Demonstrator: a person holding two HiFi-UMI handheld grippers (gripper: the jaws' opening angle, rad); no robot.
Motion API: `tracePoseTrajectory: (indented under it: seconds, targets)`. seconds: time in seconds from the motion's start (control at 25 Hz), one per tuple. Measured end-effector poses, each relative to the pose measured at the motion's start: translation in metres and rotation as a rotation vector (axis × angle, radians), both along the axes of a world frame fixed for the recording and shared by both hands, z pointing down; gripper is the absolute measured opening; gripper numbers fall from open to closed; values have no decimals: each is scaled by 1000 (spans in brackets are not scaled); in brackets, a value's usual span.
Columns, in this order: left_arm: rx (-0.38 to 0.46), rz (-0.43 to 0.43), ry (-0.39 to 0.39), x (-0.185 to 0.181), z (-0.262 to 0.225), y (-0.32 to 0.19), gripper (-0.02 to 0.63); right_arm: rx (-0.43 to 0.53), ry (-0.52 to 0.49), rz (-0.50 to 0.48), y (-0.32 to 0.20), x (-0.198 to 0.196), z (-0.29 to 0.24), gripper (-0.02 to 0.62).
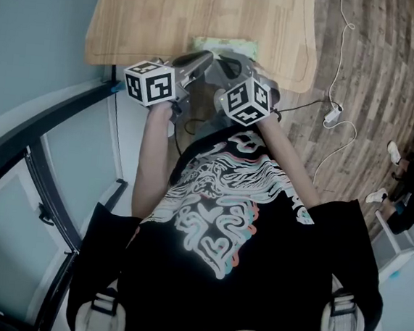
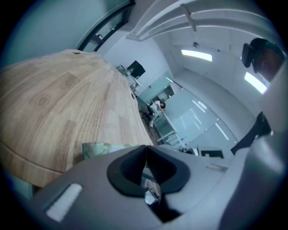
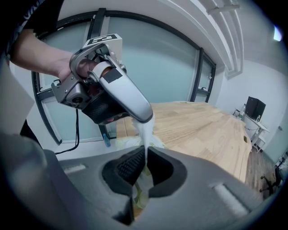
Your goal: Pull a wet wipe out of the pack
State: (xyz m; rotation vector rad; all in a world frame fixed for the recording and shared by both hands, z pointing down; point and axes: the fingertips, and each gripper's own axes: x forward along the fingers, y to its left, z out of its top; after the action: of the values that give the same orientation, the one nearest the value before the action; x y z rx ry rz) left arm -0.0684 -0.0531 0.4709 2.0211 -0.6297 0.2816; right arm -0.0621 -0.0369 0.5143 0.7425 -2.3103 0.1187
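Observation:
A pale green wipe pack (image 1: 229, 47) lies at the near edge of the wooden table (image 1: 207, 15). Both grippers meet just above it. My left gripper (image 1: 209, 56) is shut, and in the right gripper view a white wet wipe (image 3: 145, 134) hangs as a narrow strip from the left gripper's tip (image 3: 146, 117). The strip runs down between the pads of my right gripper (image 3: 145, 155), which are closed against it. Under the right gripper's jaws the pack (image 3: 123, 143) shows. In the left gripper view my left gripper (image 2: 145, 155) has its pads together, and the pack (image 2: 95, 149) peeks out on the left.
The table (image 3: 202, 130) stretches away beyond the pack. A glass partition with a dark frame (image 1: 48, 146) stands to the left. White and black cables (image 1: 336, 108) lie on the wood floor at the right. A small blue object (image 3: 106, 140) sits by the table edge.

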Motion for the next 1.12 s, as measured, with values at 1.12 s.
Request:
tracePoseTrajectory:
  seconds: [1.12]
  targets:
    - [-1,-36,38,-7,-7,1,-8,11,-36,22,-1,1,-3,20]
